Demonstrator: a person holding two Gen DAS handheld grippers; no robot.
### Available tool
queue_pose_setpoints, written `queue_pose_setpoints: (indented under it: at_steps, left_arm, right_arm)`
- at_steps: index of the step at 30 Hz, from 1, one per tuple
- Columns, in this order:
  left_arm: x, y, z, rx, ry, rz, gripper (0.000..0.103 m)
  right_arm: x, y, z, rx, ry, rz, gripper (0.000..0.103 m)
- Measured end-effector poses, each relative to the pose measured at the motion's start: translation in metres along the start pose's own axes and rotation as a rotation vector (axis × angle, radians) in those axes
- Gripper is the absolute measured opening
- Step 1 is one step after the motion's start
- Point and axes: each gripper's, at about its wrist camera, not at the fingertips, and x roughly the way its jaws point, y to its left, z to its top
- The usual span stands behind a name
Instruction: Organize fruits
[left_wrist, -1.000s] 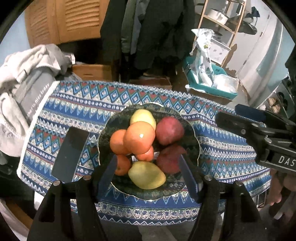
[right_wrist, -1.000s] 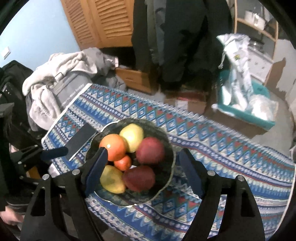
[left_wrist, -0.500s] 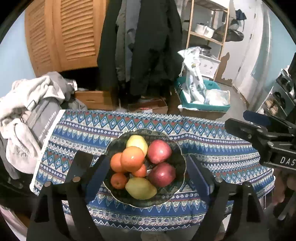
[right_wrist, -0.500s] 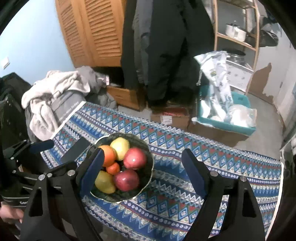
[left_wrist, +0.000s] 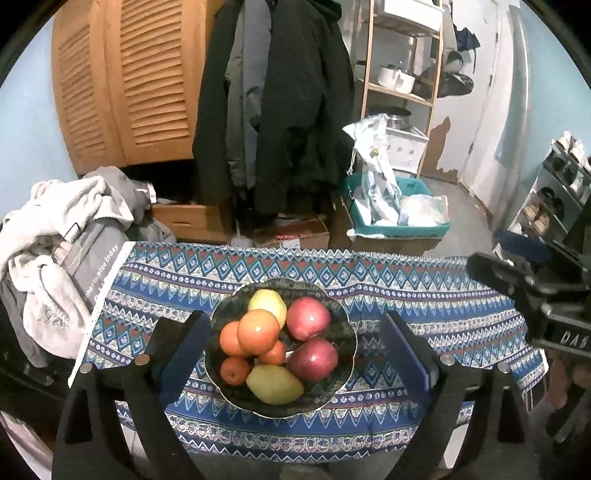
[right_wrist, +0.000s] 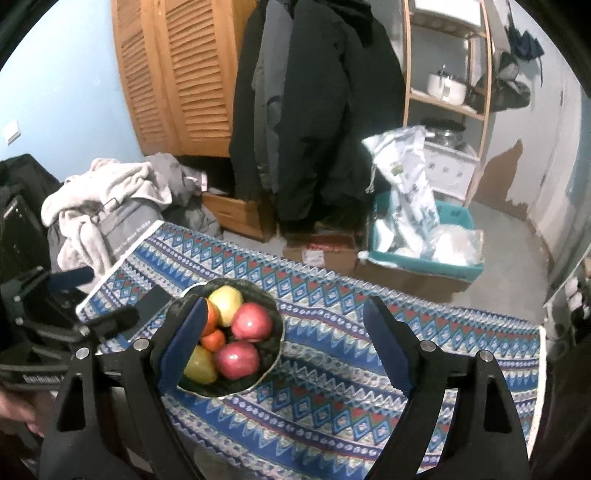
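A dark patterned bowl (left_wrist: 343, 328) sits on the blue patterned tablecloth (left_wrist: 424, 295), holding several oranges (left_wrist: 258, 331), two red apples (left_wrist: 308, 318) and two yellow pears (left_wrist: 274, 384). My left gripper (left_wrist: 295, 354) is open and empty, held back above the table's near edge with the bowl framed between its fingers. My right gripper (right_wrist: 280, 347) is open and empty, to the right of the bowl (right_wrist: 275, 339); its left finger hides part of the fruit. The red apples (right_wrist: 252, 321) show in the right wrist view.
A dark flat phone-like slab (right_wrist: 147, 306) lies left of the bowl. A pile of grey and white clothes (left_wrist: 55, 236) lies at the table's left end. Beyond the table are hanging coats (left_wrist: 280, 110), cardboard boxes and a teal bin (left_wrist: 395, 225) on the floor.
Both grippers have pulled back and up from the bowl, which looks smaller and farther away. Both stay open and empty. The fruit has not moved.
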Motion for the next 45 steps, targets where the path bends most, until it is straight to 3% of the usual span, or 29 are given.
queue_pose_setpoints:
  at_steps: [2,12,45]
  left_arm:
    - [-0.003,-0.001,0.001,-0.004,-0.012,0.008,0.100]
    - [-0.010,-0.008,0.001,0.002,-0.041,0.023,0.101]
    - [-0.008,-0.012,0.000,0.004,-0.026,0.066,0.102]
  right_arm:
    - [-0.003,-0.001,-0.002,-0.009,-0.008,-0.009,0.085]
    - [-0.010,-0.014,-0.010,0.020,-0.010,0.002,0.085]
    - [-0.011,-0.019,-0.015,0.017,0.010,0.002,0.085]
